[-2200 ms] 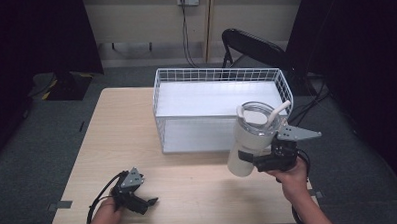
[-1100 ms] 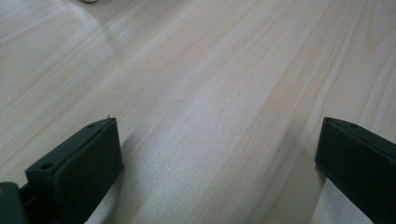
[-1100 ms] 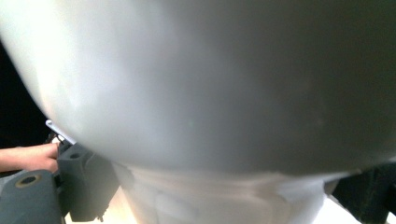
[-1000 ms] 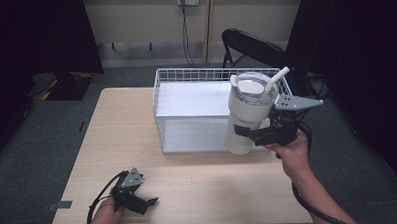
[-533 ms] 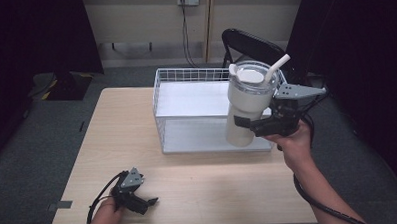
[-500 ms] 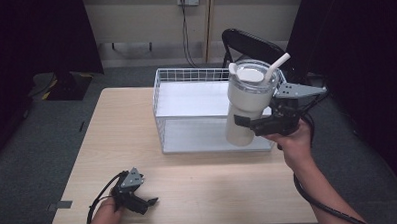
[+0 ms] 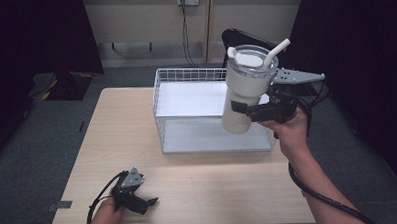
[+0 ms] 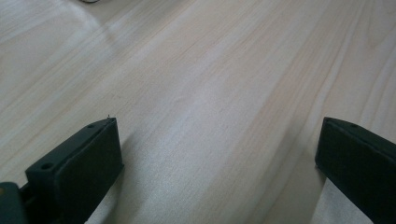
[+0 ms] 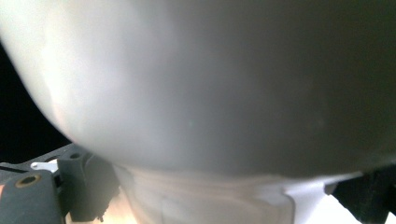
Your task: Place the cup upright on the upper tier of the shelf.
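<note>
**Tumbler held above the basket**

Tumbler, white with a lid and straw, hangs in the air over the right part of the wire basket, tilted slightly. The right gripper clamps its jaws on the tumbler's lower body. The left gripper rests on the table at the near left, jaws wide apart with bare wood between them.
</note>
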A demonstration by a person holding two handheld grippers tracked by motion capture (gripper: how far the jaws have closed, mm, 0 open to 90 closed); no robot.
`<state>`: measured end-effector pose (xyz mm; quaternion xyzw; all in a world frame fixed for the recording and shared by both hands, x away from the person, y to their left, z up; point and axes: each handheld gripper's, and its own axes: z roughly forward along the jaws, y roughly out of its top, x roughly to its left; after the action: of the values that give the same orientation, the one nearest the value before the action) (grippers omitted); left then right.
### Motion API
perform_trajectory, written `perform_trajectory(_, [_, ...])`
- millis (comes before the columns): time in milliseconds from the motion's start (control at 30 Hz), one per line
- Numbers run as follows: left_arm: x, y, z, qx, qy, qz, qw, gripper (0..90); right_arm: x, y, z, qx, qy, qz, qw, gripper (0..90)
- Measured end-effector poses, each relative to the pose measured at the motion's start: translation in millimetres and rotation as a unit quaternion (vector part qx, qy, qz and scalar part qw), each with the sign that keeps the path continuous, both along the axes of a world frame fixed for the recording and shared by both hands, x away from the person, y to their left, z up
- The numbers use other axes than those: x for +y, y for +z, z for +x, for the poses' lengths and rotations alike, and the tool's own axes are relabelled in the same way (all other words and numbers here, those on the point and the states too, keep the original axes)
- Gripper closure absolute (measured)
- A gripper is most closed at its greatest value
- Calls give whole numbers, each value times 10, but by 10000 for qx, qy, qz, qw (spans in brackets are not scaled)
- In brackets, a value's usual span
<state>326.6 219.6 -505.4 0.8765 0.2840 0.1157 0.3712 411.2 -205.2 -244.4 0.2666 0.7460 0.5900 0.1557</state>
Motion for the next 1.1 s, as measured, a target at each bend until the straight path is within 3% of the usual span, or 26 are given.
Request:
perform_trajectory(633, [2,2,1,12,-13,6,10000,0,174,126,258,-87,-398,-87,9991,93])
perform_trajectory(1100, [2,2,1,10,-13,6,10000,0,217,75,443,-79,-658,-66,9978,93])
